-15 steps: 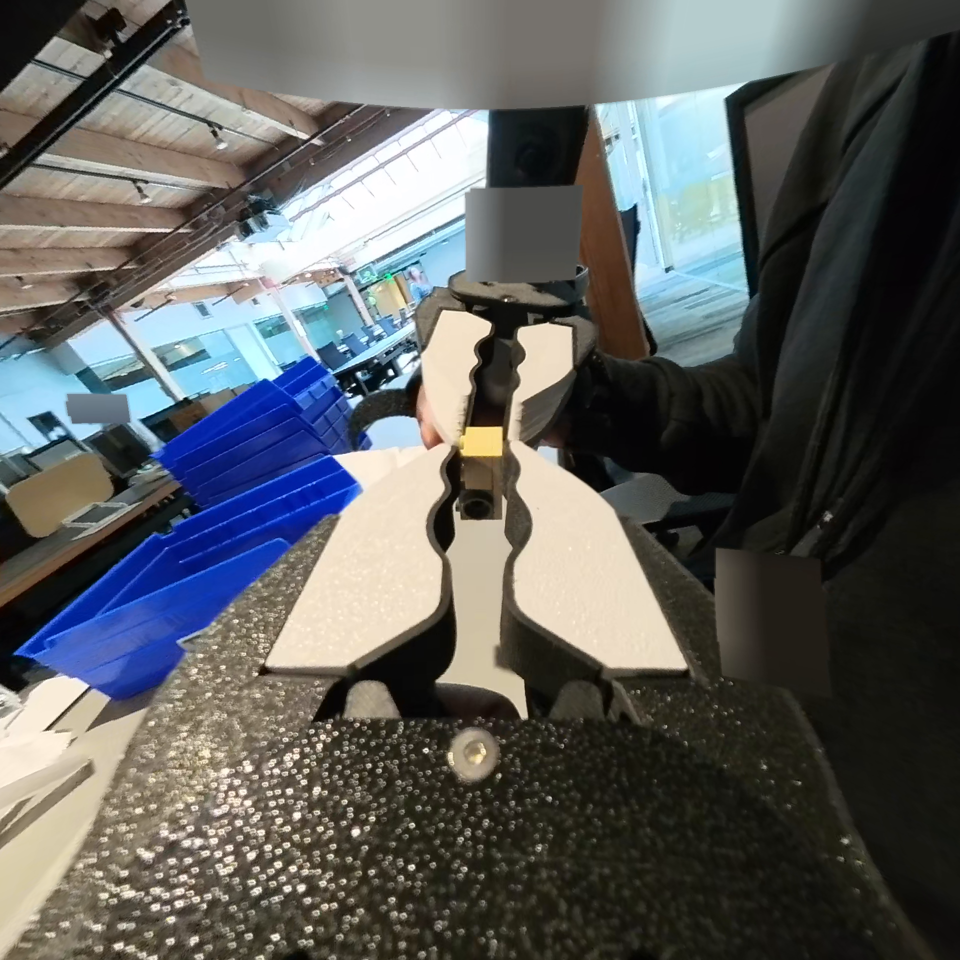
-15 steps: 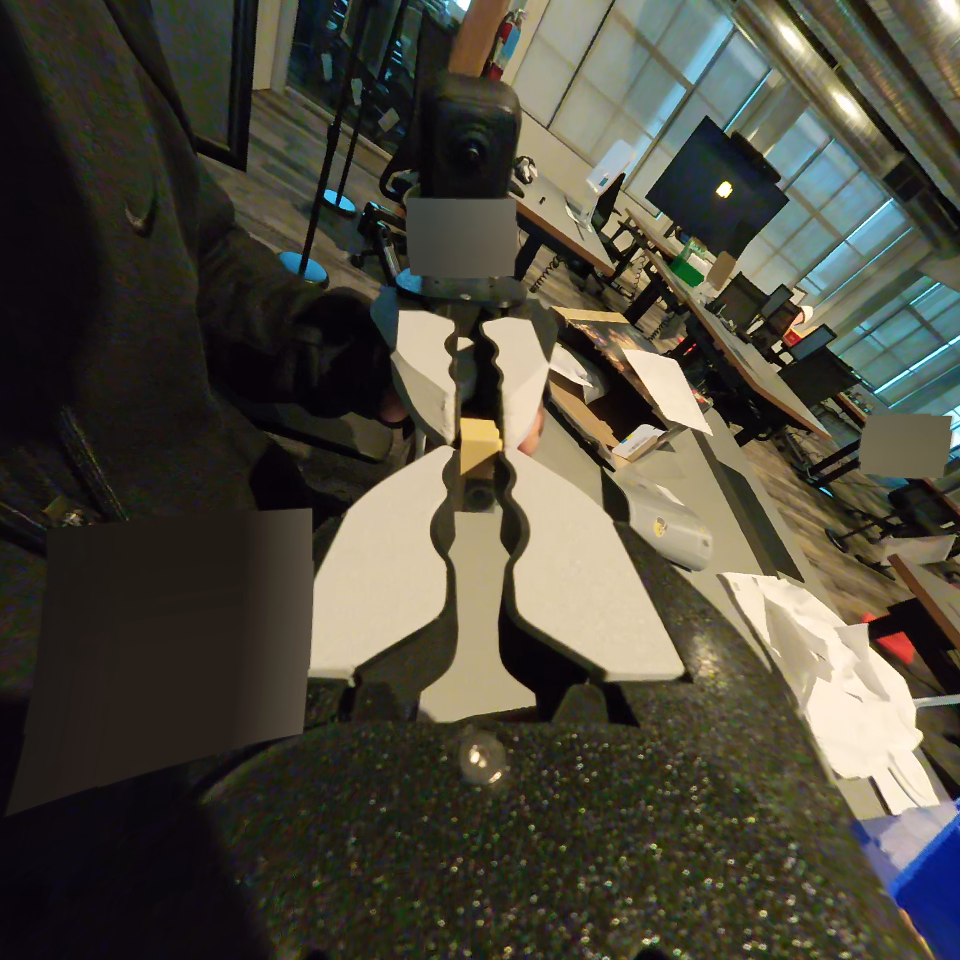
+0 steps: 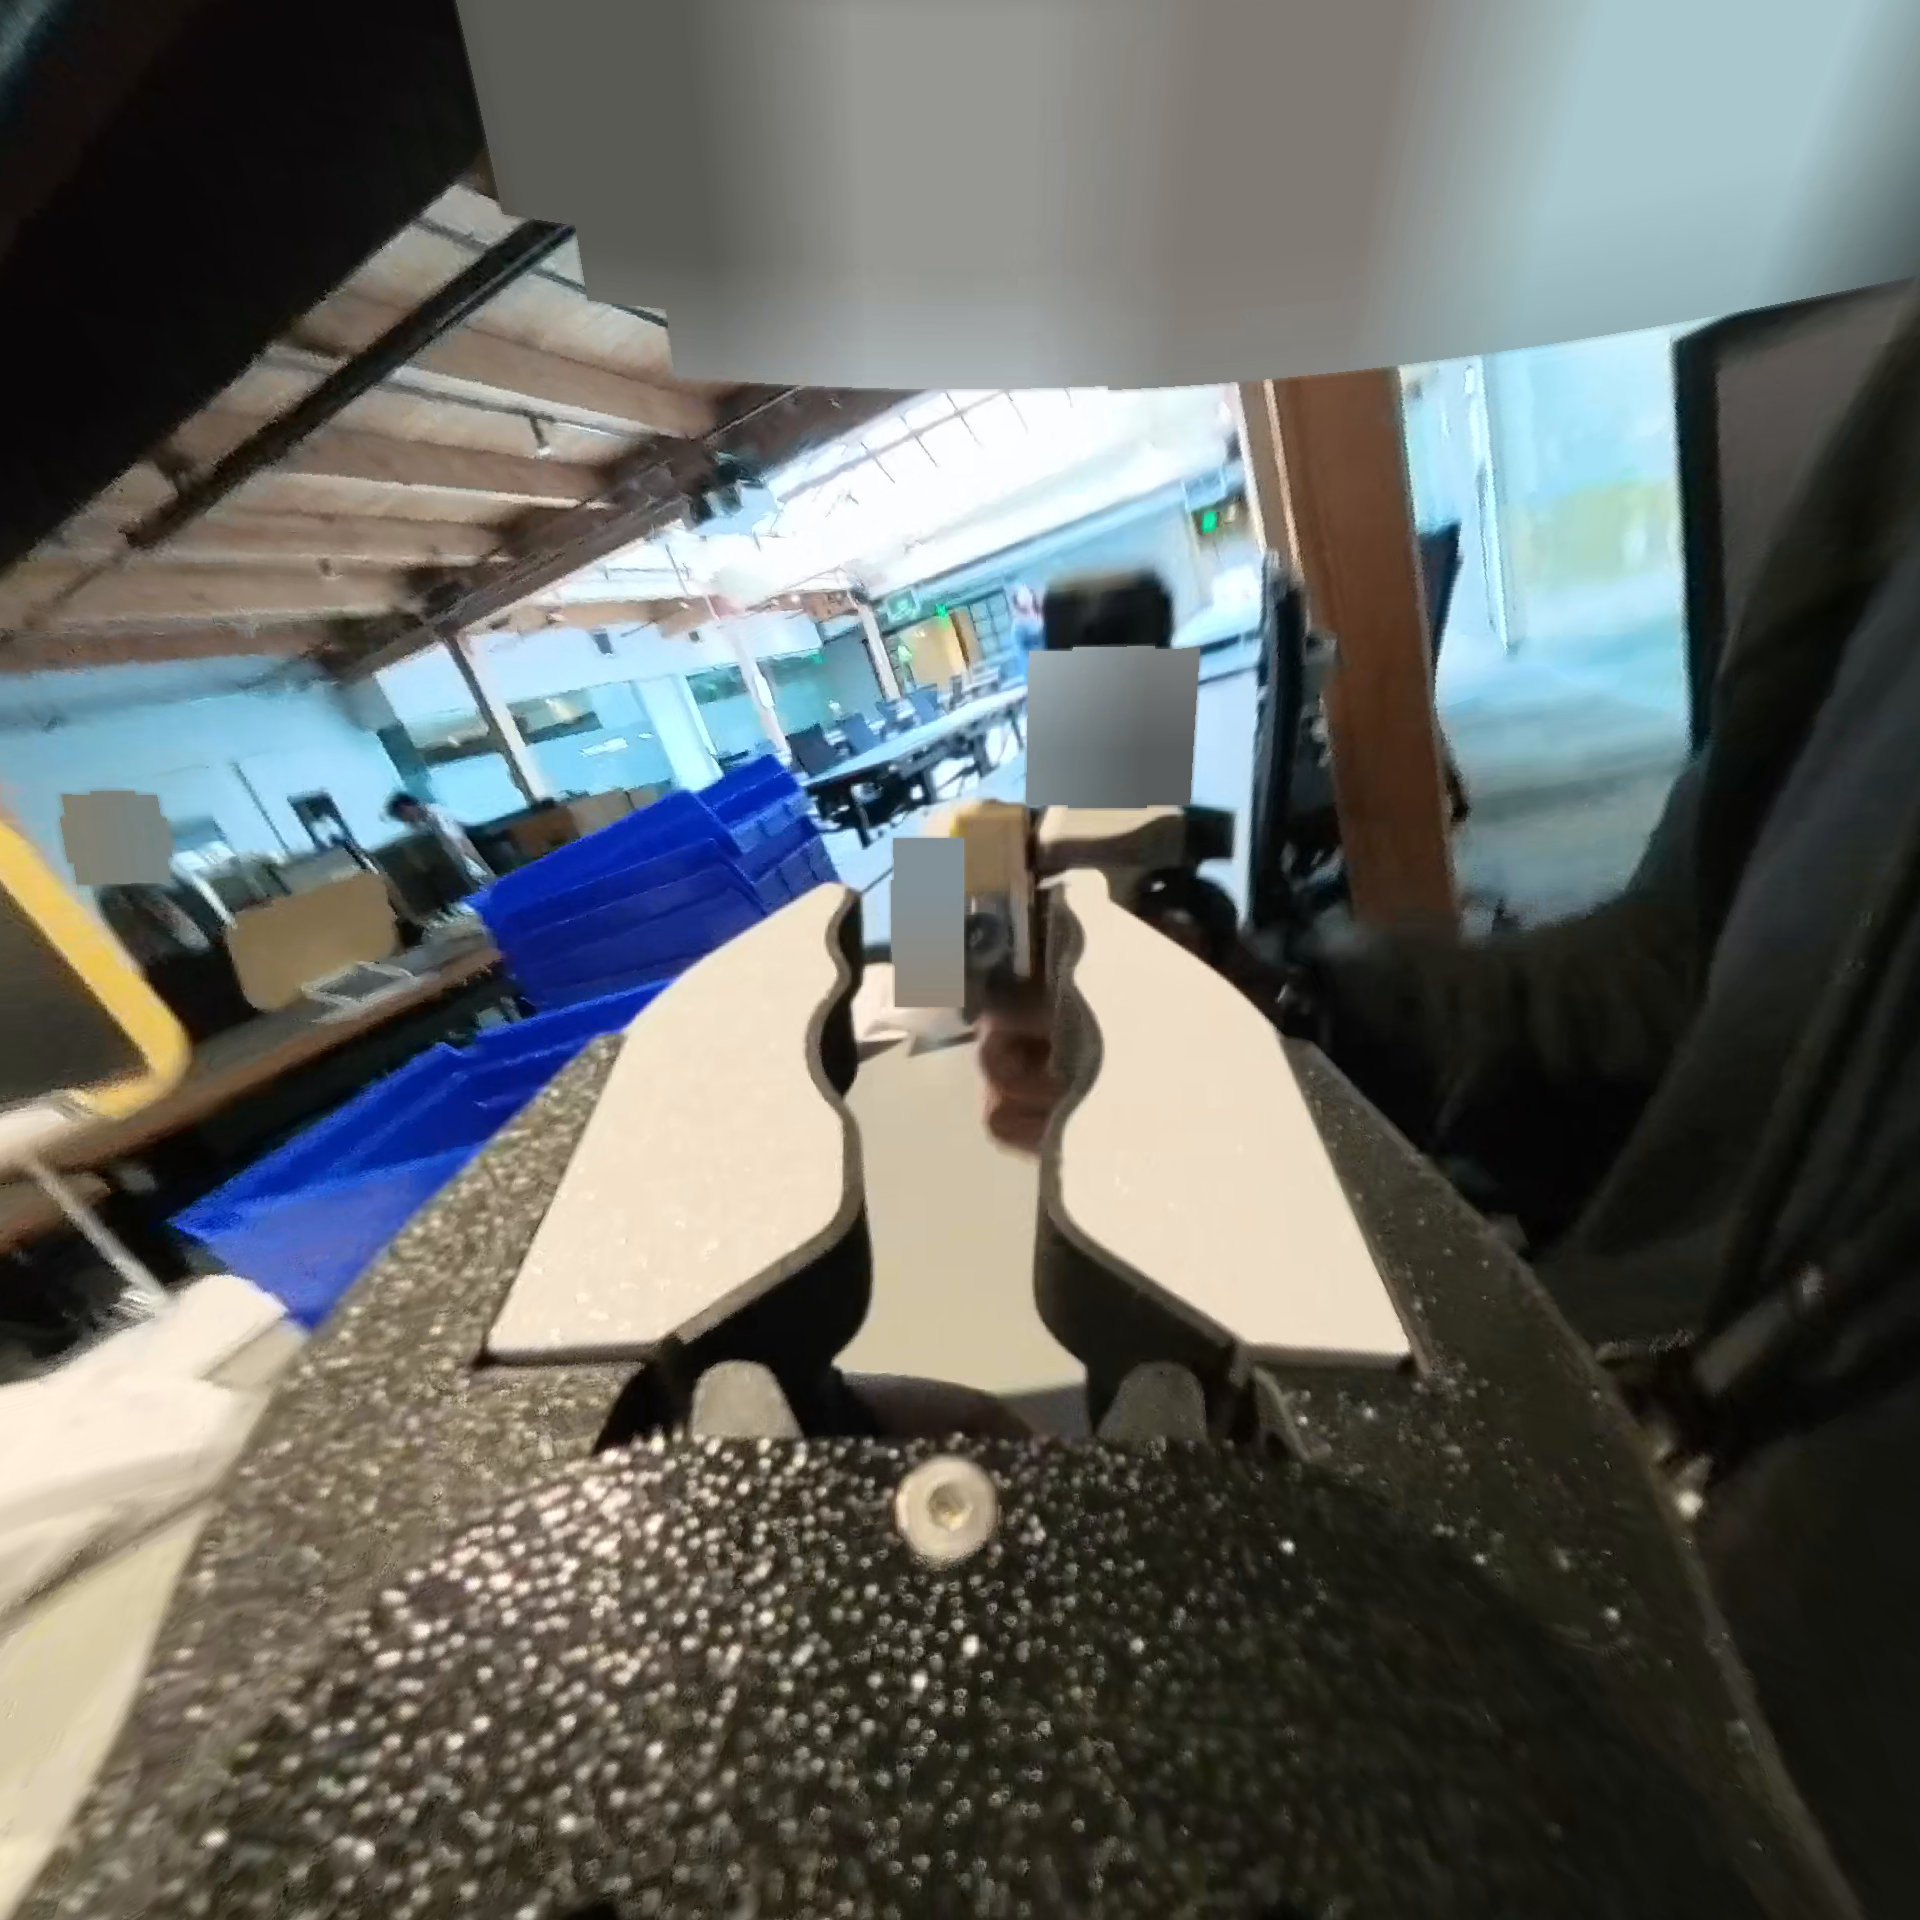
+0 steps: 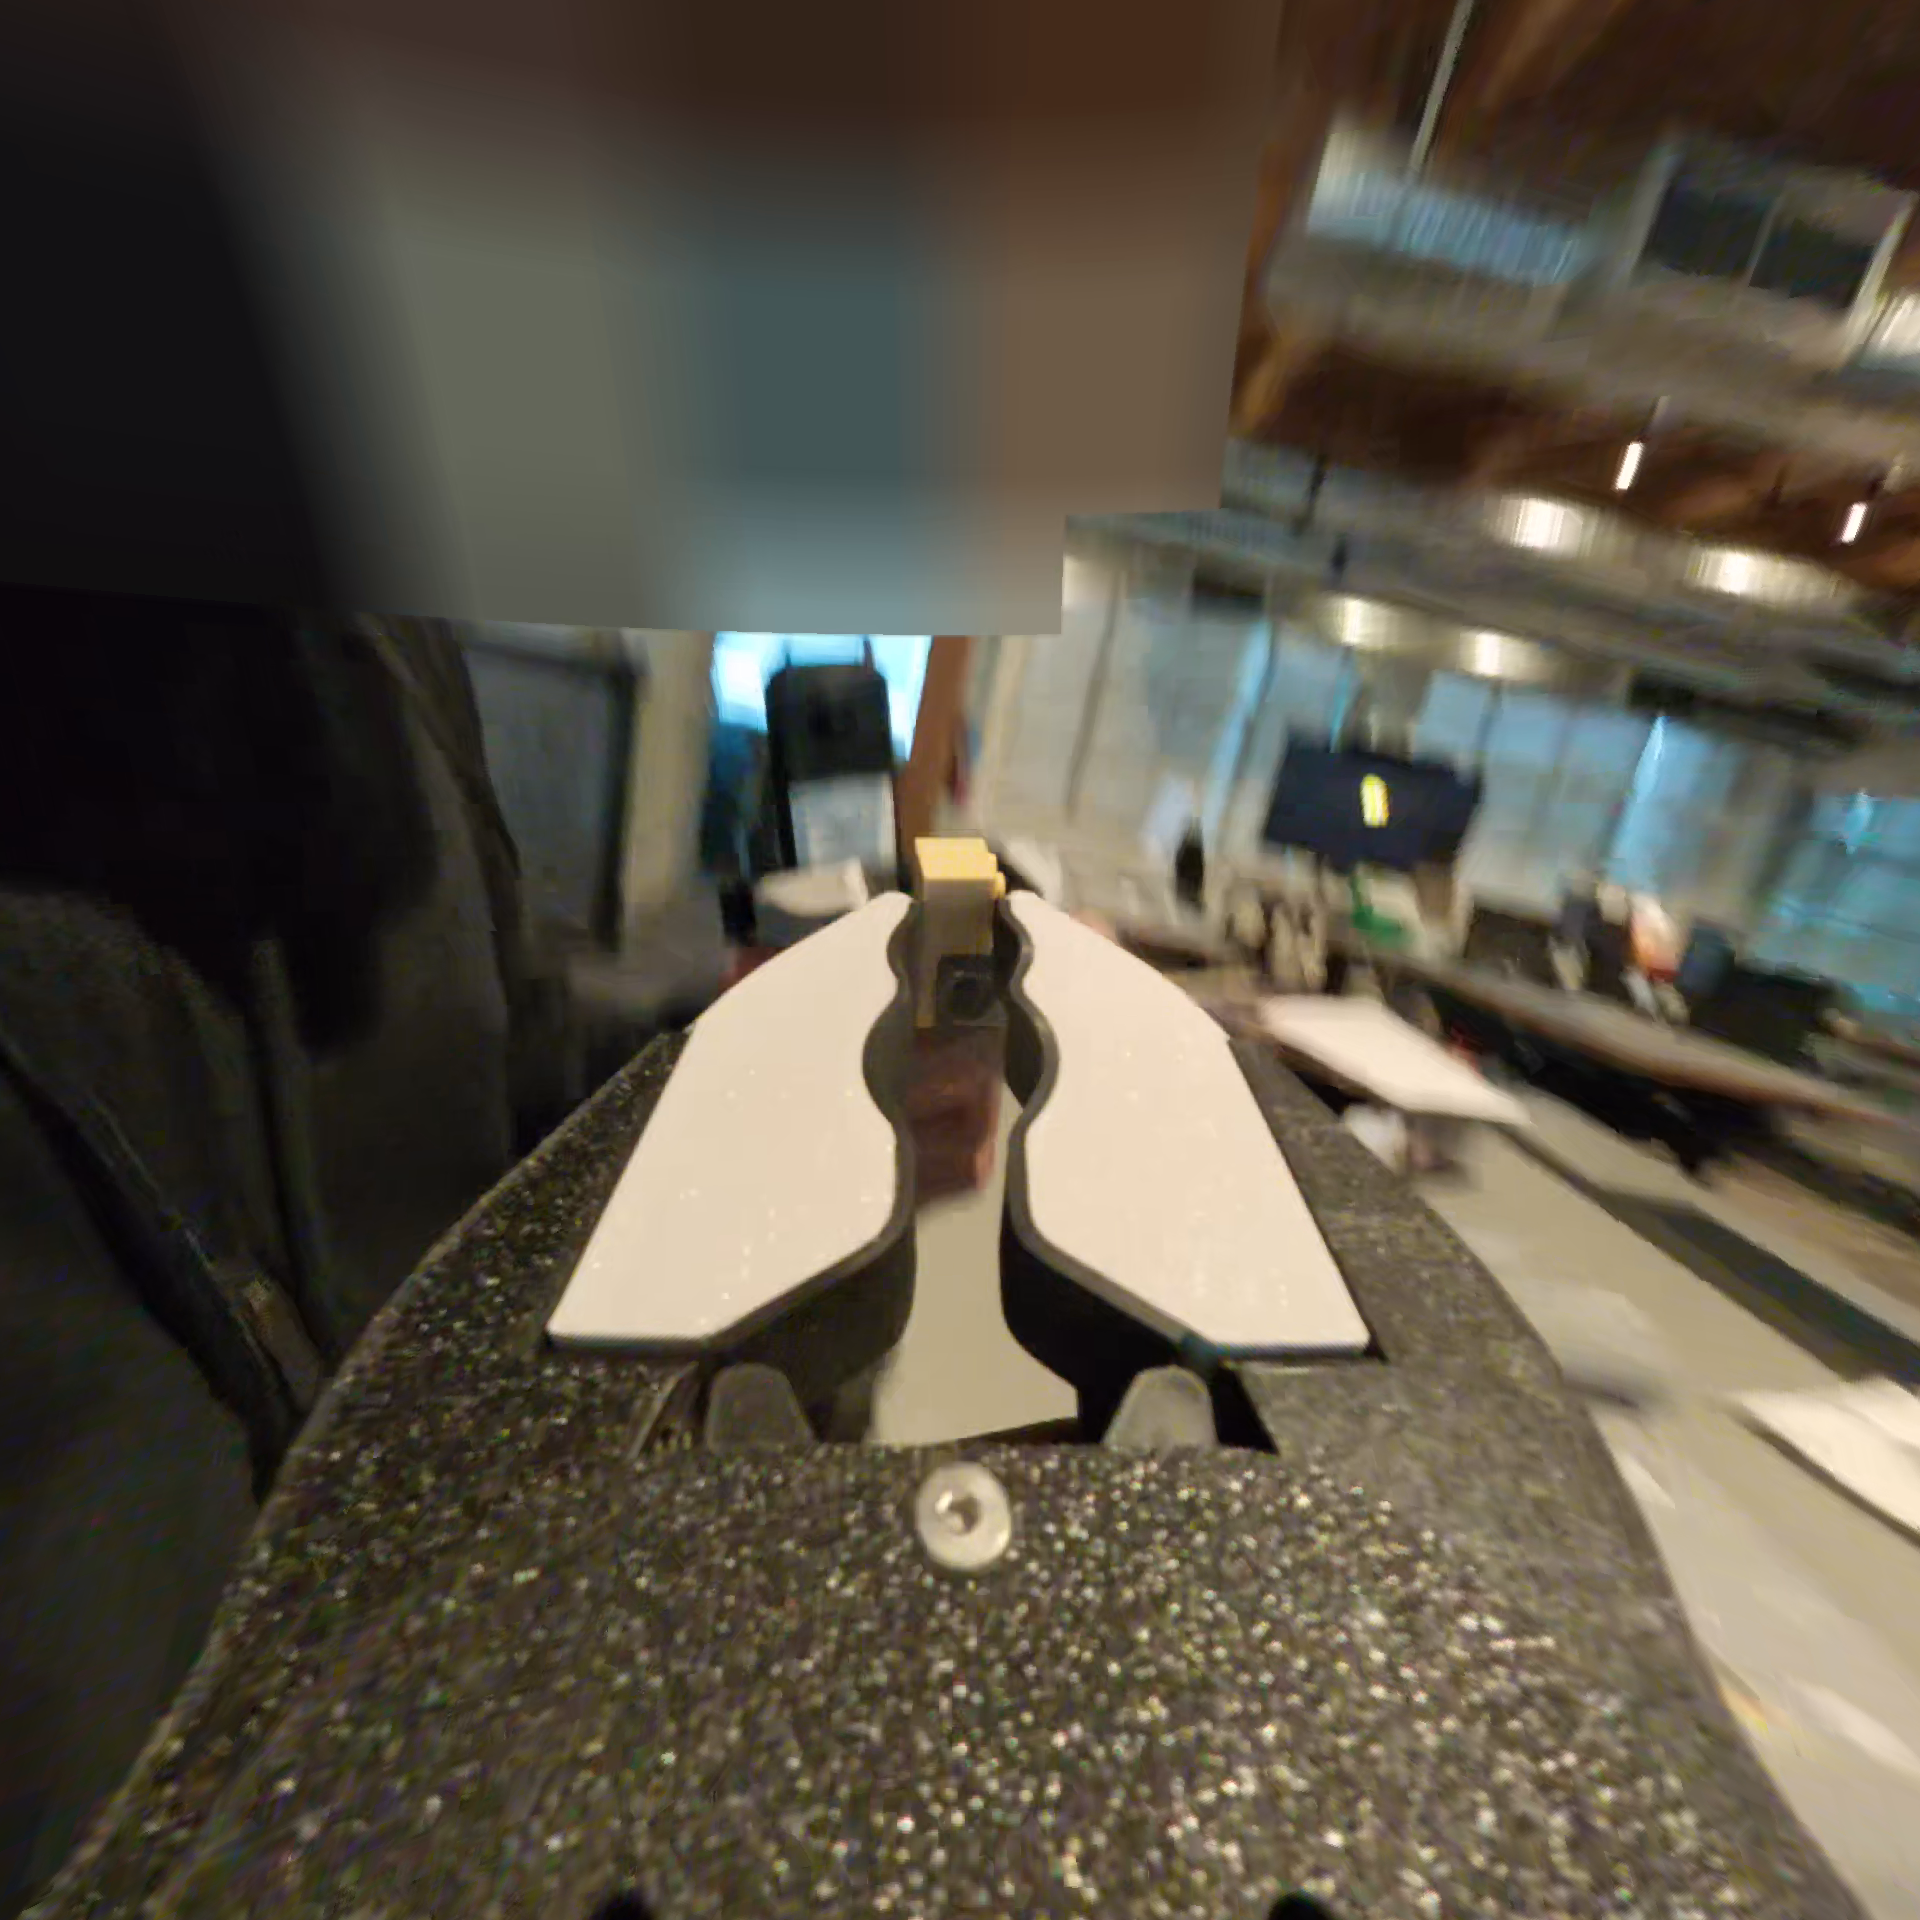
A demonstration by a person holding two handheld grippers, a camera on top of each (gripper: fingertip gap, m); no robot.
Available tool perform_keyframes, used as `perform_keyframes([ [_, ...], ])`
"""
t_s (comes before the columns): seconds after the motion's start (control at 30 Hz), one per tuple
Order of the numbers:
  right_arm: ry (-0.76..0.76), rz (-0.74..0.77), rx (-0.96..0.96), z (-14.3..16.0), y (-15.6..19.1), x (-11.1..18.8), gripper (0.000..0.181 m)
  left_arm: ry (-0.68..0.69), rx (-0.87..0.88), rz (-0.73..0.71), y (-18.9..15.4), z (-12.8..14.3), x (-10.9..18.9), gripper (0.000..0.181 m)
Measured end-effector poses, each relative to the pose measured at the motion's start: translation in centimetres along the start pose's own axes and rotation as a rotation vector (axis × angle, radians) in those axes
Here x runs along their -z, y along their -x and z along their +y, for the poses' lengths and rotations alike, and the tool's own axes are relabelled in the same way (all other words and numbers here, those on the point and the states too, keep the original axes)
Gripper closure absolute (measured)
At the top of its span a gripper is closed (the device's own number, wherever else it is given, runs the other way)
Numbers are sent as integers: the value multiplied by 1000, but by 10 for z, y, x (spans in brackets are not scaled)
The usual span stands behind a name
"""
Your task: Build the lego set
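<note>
— Which one has the piece?
— The right gripper is clamped on the small tan lego assembly, held up in the air. The left gripper stands apart and empty, just beside it.
— So, between joins?
— I'd say so. Next calls for fetching another brick, perhaps from the blue bins.

The left gripper is raised with its jaws parted and nothing between them. The right gripper, raised opposite it, has its jaws clamped. A dark sleeve reaches in from the right.
</note>
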State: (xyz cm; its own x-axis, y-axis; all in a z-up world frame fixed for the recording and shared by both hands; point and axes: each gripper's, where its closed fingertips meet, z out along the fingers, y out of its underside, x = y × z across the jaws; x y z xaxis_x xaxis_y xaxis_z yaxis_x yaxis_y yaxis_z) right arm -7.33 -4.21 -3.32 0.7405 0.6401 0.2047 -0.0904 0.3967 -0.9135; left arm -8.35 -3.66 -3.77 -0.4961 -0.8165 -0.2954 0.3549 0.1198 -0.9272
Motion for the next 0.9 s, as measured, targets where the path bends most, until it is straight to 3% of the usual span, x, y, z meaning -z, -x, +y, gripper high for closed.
perform_keyframes([
  [0.1, -227, -24, -93, -17, -6, 13, 170, 4, 60, -18, -2, 3, -8, 147],
  [0.17, -298, -24, -126, -21, -10, 17, 170, 11, 55, -36, -3, 5, -12, 147],
  [0.5, -361, -45, -170, -11, -5, 2, 170, -59, 147, -38, -5, -4, -20, 148],
  [0.63, -380, -62, -195, -8, -5, 1, 170, -58, 141, -43, -6, -3, -21, 163],
  [0.77, -272, -41, -156, -4, -6, 0, 168, -10, 78, -56, -3, 0, -19, 163],
  [0.9, 72, 13, 70, 5, -9, 9, 154, 175, -130, -64, -2, 7, -13, 163],
])
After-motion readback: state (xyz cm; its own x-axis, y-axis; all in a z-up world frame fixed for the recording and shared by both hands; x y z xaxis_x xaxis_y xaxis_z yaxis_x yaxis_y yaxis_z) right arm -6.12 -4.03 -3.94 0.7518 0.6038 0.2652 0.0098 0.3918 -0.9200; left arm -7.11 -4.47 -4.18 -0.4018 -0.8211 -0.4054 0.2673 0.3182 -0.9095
